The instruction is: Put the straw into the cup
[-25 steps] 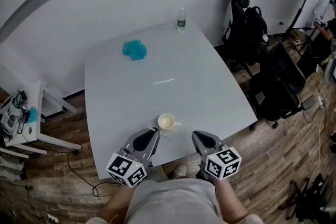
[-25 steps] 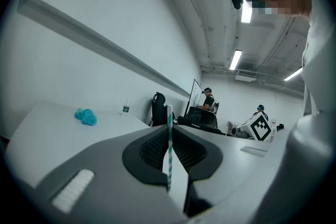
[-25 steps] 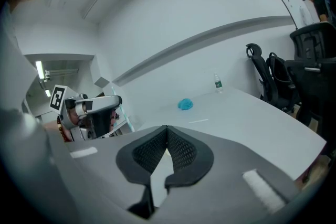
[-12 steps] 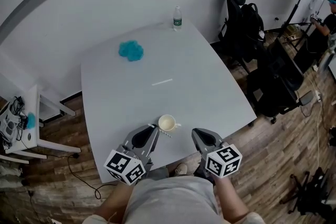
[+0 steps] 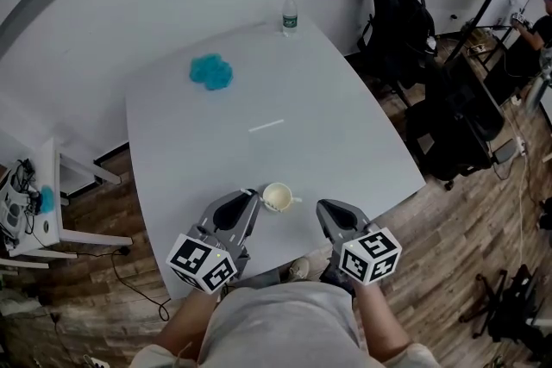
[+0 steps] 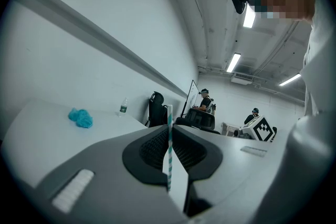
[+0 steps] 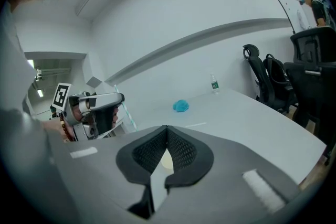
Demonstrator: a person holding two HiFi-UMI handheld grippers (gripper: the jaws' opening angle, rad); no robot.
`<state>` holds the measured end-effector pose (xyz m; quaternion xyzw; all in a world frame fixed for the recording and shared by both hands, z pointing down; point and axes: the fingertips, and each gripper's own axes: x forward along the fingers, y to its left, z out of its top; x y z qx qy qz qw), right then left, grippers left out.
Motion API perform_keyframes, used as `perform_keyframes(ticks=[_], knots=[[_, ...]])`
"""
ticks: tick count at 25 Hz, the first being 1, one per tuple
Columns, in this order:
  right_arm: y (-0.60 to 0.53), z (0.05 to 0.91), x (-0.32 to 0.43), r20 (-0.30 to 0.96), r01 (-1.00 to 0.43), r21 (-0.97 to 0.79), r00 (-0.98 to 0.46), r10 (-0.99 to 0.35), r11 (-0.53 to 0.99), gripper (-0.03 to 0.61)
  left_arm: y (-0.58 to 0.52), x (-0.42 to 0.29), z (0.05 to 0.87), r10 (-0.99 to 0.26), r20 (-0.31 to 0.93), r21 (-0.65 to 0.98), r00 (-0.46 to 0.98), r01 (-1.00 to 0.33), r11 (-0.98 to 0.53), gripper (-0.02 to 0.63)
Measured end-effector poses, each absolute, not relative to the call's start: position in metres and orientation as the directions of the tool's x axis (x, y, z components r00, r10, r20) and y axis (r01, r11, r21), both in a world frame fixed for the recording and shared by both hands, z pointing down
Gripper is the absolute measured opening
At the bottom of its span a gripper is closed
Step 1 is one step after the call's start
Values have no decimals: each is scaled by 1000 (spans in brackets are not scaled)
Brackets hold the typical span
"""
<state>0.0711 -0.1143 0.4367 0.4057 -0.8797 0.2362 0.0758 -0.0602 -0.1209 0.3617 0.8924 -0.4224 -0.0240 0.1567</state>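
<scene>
A cream cup (image 5: 276, 196) stands near the front edge of the white table (image 5: 345, 142). My left gripper (image 5: 247, 196) sits just left of the cup. In the left gripper view the gripper (image 6: 169, 131) is shut on a teal-striped straw (image 6: 169, 113) that stands upright between the jaws. My right gripper (image 5: 325, 207) is a little right of the cup, and its jaws (image 7: 167, 127) meet at the tips with nothing held. In the right gripper view the left gripper (image 7: 100, 107) and its straw (image 7: 127, 114) show at the left. The cup (image 7: 166, 160) peeks through behind the jaws.
A second white straw (image 5: 266, 126) lies mid-table. A blue cloth (image 5: 210, 71) and a water bottle (image 5: 290, 15) sit at the far side. Black office chairs (image 5: 405, 21) stand to the right of the table, and a white side table (image 5: 52, 211) to the left.
The left gripper has edged closer to the cup. The straw end that showed beside the cup in the head view no longer shows there. The right gripper has barely moved.
</scene>
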Motion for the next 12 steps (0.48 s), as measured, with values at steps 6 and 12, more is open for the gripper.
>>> perform_keyframes(ticks=[6,12], knots=[[-124,442,69,337,-755,-362,-652,-679,546,8,-136,-64,369,-759,111,307,641,-749,-587,41],[-134,450,66,352,-760,-371,-647,-677,533,8,-152,-69,389,-764,125,328,633,-753,-570,41]])
